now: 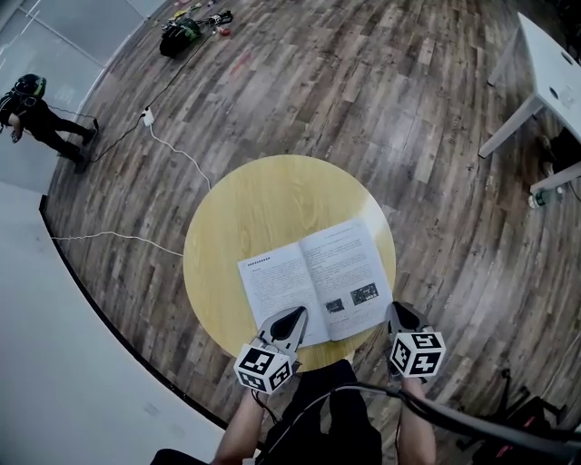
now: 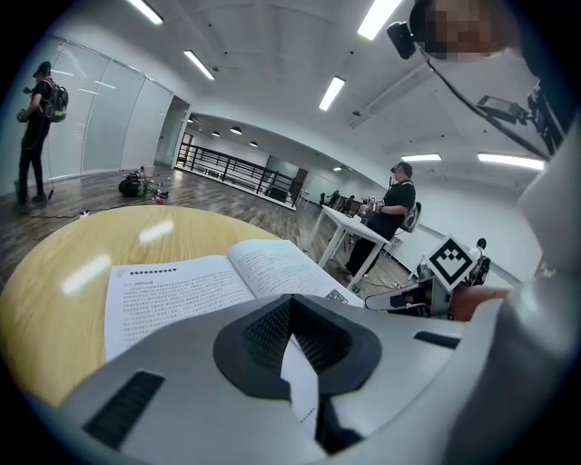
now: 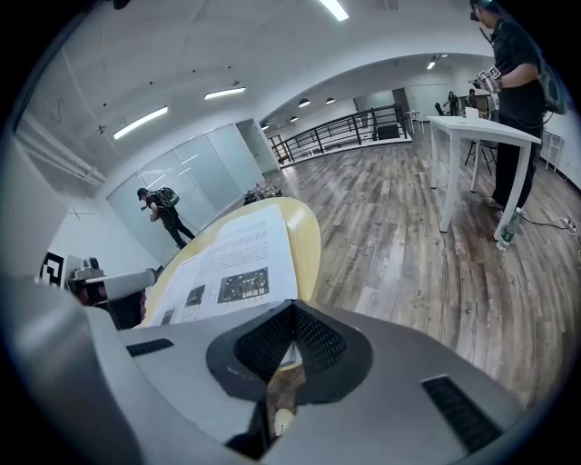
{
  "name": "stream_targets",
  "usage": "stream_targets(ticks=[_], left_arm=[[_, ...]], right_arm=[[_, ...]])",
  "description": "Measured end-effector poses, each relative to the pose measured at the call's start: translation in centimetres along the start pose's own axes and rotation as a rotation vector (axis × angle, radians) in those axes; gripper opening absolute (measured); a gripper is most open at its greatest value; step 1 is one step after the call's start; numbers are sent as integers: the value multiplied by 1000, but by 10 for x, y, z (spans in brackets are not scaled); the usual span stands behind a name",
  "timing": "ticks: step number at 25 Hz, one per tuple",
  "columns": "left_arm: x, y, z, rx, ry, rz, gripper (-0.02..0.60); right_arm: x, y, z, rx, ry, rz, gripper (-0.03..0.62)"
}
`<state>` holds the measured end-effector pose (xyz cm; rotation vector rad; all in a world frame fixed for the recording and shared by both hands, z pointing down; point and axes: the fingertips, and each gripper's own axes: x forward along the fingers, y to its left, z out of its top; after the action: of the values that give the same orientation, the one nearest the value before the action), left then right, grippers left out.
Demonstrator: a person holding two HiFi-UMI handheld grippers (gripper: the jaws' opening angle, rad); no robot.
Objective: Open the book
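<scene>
The book (image 1: pixel 313 277) lies open and flat on the round yellow table (image 1: pixel 263 195), with printed pages facing up and two small pictures on its right page. My left gripper (image 1: pixel 295 315) hovers over the near edge of the left page (image 2: pixel 182 281), jaws together; a sliver of white page shows behind them. My right gripper (image 1: pixel 397 313) is shut and empty just off the book's near right corner, beyond the table rim. In the right gripper view the right page (image 3: pixel 231 259) lies ahead of the closed jaws (image 3: pixel 292 309).
The table stands on a wood plank floor. A white table (image 1: pixel 545 64) is at the far right, with a person (image 2: pixel 395 204) standing by it. Another person (image 1: pixel 36 113) stands far left. A cable (image 1: pixel 172 150) and bags (image 1: pixel 186 27) lie on the floor.
</scene>
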<state>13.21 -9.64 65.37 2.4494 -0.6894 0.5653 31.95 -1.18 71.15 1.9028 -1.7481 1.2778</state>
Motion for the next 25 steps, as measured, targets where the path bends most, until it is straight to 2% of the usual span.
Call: stream_targets(ticks=[11, 16, 18, 21, 24, 25], left_arm=[[-1, 9, -6, -6, -6, 6, -5], [-11, 8, 3, -5, -30, 13, -5], [-16, 7, 8, -2, -42, 16, -5], [-23, 5, 16, 4, -65, 17, -5], [-31, 2, 22, 12, -87, 17, -5], [-34, 0, 23, 15, -92, 17, -5]], right_arm=[[11, -4, -9, -24, 23, -13, 8], [-3, -9, -1, -68, 15, -70, 28], [-11, -12, 2, -68, 4, -87, 87], [-21, -10, 12, -65, -34, -91, 106], [-29, -3, 24, -70, -72, -80, 199], [-31, 1, 27, -74, -79, -77, 202]])
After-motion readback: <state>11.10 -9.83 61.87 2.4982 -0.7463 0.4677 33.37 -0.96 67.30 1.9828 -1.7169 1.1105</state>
